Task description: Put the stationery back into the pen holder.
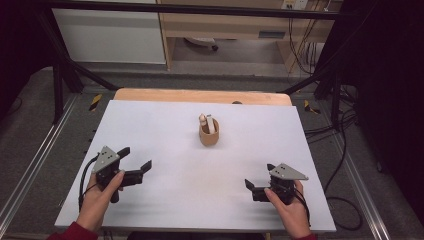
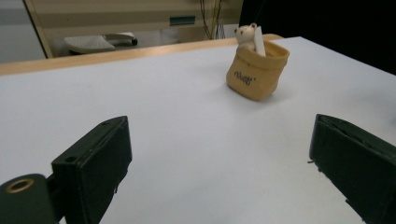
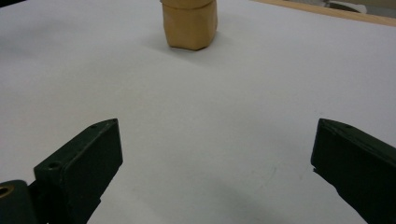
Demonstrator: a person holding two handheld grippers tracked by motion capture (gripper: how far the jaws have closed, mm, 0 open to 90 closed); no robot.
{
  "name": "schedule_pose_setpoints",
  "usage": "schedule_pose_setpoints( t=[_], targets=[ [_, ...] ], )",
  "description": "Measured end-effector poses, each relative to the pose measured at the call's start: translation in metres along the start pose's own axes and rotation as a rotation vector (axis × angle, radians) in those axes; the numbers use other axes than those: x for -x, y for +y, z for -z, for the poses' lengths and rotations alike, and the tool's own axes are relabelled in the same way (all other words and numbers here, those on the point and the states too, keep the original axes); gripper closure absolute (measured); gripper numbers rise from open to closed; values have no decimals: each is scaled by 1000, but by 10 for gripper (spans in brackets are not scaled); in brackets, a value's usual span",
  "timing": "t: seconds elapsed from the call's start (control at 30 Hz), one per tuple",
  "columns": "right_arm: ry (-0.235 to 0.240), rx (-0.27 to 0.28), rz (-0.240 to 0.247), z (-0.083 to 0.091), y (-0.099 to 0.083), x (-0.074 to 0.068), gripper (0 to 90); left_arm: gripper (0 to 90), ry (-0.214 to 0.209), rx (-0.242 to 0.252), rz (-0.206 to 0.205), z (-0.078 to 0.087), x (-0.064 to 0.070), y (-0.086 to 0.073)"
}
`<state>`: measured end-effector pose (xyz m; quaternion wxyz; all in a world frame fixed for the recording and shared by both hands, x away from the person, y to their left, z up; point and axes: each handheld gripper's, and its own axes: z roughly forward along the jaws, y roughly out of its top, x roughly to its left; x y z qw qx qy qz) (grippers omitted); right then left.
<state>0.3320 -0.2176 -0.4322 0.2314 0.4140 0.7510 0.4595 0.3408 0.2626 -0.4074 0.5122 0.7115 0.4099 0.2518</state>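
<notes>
A small tan fabric pouch [image 1: 209,135] stands upright near the middle of the white table top [image 1: 165,200]. A little pale bear figure [image 1: 202,119] and a white stick-like piece [image 1: 211,124] poke out of its mouth. My left gripper [image 1: 135,158] rests at the near left, held by a hand, with its jaws wide apart and nothing between them. In the left gripper view the pouch [image 2: 257,70] with the bear [image 2: 245,33] sits ahead and to the right of the gripper [image 2: 219,140]. My right gripper [image 1: 259,175] is open at the near right. Its own view shows the gripper [image 3: 217,140] and the pouch [image 3: 189,23] ahead.
A wooden strip [image 1: 200,95] runs along the table's far edge. Black frame poles [image 1: 60,85] stand at the back corners, and cables [image 1: 340,150] lie on the floor to the right. Wooden furniture [image 1: 225,25] stands behind the table.
</notes>
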Motion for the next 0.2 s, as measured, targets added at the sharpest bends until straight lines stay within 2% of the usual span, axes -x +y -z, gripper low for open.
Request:
schedule_pose_setpoints(
  t=[0.07, 0.13, 0.2],
  targets=[
    [-28, -5, -14, -1, 0, 4, 30, 62, 11, -19, -10, 4, 2, -9],
    [-57, -17, -32, -3, -1, 9, 30, 66, 31, -17, -2, 8, 3, -18],
    [-86, -63, -49, -9, -4, 17, 30, 67, 34, -25, 13, 10, 3, -22]
  ],
)
